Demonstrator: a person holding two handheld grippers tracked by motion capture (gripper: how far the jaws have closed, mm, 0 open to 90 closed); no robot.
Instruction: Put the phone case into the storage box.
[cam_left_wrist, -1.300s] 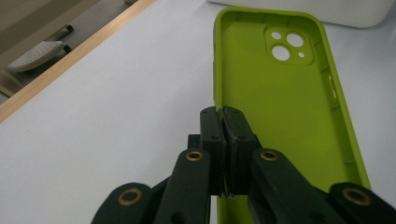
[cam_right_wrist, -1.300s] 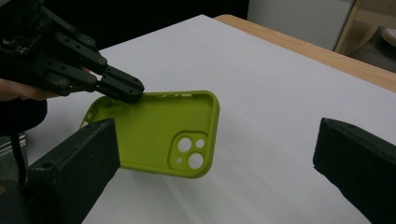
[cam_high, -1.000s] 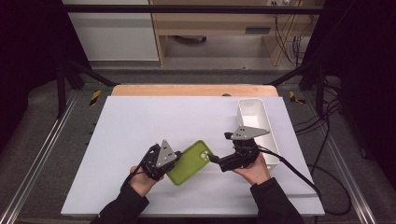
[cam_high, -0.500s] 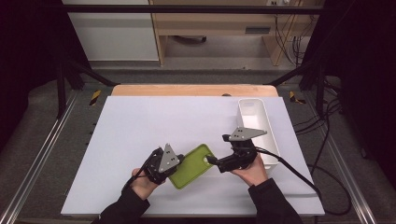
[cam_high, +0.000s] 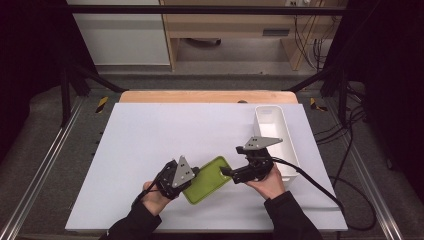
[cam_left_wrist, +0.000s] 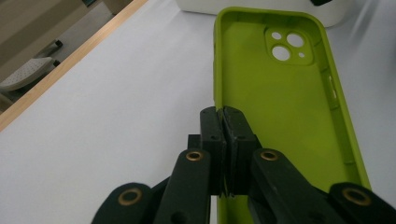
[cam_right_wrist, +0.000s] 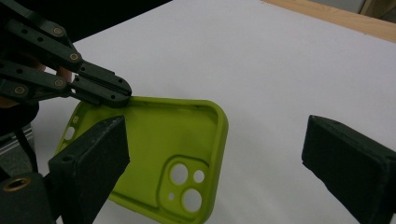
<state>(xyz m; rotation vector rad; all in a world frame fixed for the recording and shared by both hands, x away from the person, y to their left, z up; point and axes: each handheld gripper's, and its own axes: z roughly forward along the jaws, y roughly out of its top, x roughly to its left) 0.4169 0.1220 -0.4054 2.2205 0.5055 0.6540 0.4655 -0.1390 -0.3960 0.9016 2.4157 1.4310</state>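
a person at a white table (cam_high: 150, 135) is working a lime-green phone case (cam_high: 206, 179) between two hand-held tongs. the left gripper (cam_left_wrist: 223, 135) is pinching the case's side wall, jaws closed tight on the rim, with the case lying open side up and its camera cutouts at the end away from that gripper. the right gripper (cam_right_wrist: 215, 154) is standing wide open, the case's camera end lying under and between its spread jaws. over the past second the case has slid nearer the person, suggesting a handover or regrasp is under way. a white bin (cam_high: 274, 135) is sitting just beyond the right gripper.
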